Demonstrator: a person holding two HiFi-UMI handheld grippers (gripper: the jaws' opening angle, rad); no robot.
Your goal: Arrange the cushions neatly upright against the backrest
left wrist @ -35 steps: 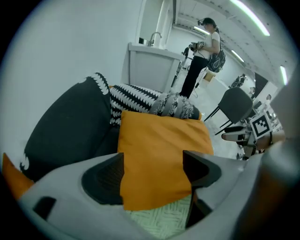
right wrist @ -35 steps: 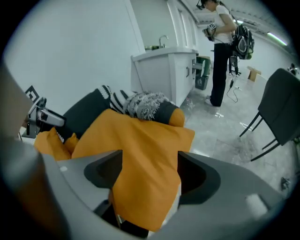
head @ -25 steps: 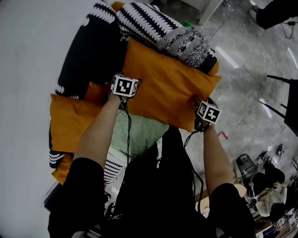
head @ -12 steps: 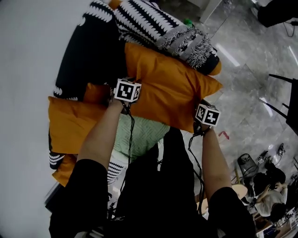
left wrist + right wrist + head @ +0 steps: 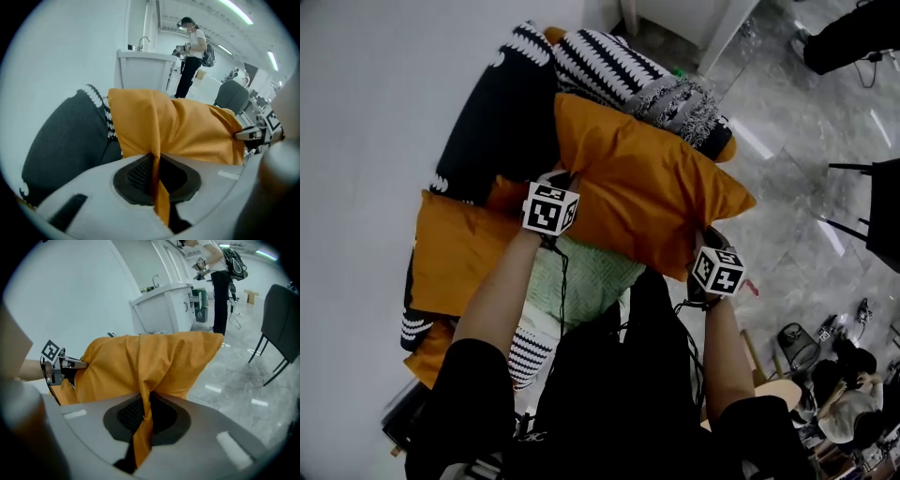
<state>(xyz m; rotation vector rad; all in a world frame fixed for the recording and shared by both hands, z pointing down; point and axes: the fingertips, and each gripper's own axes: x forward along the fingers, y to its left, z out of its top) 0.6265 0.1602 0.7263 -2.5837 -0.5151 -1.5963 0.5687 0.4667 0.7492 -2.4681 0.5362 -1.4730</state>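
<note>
Left gripper [image 5: 557, 185] and right gripper [image 5: 704, 244] gripped the near edge of the big orange cushion [image 5: 647, 187], jaws having just been closing on it. Second orange cushion [image 5: 459, 251] lay left of left gripper, green cushion [image 5: 581, 272] between grippers, striped cushion [image 5: 602, 66] beyond them.

A shared office or lab workspace is being shown. A polished grey stone floor [image 5: 787, 187] is being lit by long ceiling strip lights [image 5: 239, 10]. A standing person [image 5: 190, 51] with a backpack is being seen beside a white counter with a tap [image 5: 143, 70]. Office chairs [image 5: 232, 96] and seated people [image 5: 839, 394] are being seen farther off.
</note>
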